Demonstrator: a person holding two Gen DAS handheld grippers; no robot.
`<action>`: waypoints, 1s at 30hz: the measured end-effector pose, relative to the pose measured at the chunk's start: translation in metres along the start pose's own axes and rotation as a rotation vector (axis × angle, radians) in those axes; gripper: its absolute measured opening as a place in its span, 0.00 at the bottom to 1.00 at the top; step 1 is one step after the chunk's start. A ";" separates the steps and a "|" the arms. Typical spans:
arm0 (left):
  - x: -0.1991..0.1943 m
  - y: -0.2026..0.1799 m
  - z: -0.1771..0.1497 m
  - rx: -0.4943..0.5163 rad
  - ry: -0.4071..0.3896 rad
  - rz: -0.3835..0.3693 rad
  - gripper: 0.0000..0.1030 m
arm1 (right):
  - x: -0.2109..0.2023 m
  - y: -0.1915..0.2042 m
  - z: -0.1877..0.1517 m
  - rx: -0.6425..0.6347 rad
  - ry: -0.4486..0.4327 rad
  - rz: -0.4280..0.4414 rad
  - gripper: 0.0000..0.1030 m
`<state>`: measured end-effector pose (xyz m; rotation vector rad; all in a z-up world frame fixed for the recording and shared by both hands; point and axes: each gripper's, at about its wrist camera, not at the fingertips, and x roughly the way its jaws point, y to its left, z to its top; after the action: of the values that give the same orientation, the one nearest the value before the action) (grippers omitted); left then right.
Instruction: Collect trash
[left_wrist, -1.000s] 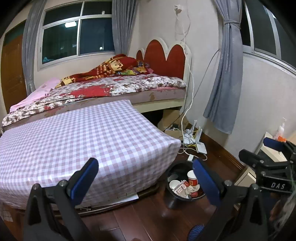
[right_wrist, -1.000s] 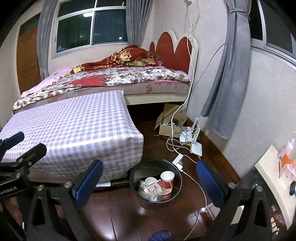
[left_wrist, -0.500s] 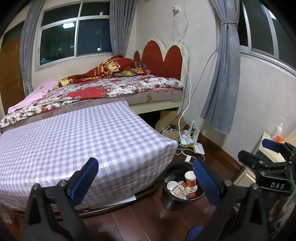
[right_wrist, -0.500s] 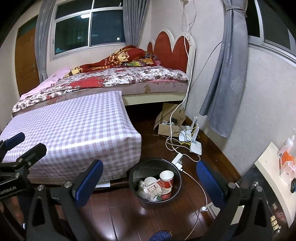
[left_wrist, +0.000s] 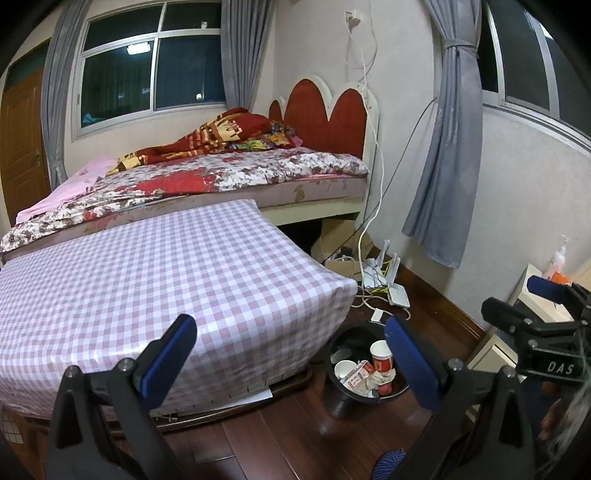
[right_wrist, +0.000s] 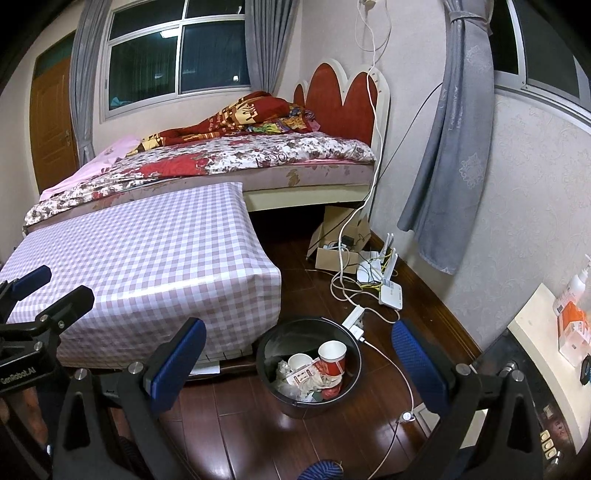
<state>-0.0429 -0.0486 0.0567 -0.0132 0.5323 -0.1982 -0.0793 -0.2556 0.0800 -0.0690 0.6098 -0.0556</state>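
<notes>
A black trash bin (right_wrist: 271, 343) stands on the wooden floor beside the checkered table. It holds a red paper cup (right_wrist: 331, 357), a white cup (right_wrist: 298, 362) and crumpled wrappers (right_wrist: 306, 380). The bin also shows in the left wrist view (left_wrist: 341, 341), partly behind a fingertip. My left gripper (left_wrist: 291, 354) is open and empty, held above the table's near corner. My right gripper (right_wrist: 295, 358) is open and empty, held above the bin.
A table with a pink checkered cloth (right_wrist: 147, 258) stands left of the bin, a bed (right_wrist: 229, 158) behind it. White cables, a power strip (right_wrist: 354, 317) and routers (right_wrist: 388, 291) lie on the floor right of the bin. A white cabinet (right_wrist: 539, 339) is at right.
Both views have shifted slightly; the bin sits a little lower and nearer in the right wrist view. Both grippers stay open and empty.
</notes>
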 end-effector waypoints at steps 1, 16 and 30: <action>0.000 0.000 0.000 0.000 0.000 0.000 0.99 | -0.001 -0.001 0.000 0.001 0.000 0.000 0.99; 0.002 -0.001 0.000 0.004 -0.001 -0.002 0.99 | -0.002 -0.001 0.003 0.005 -0.003 -0.001 0.99; 0.002 0.000 -0.001 0.006 -0.001 -0.004 0.99 | -0.002 -0.002 0.003 0.005 0.001 0.001 0.99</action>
<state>-0.0413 -0.0494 0.0548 -0.0085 0.5312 -0.2041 -0.0794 -0.2571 0.0836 -0.0636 0.6102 -0.0568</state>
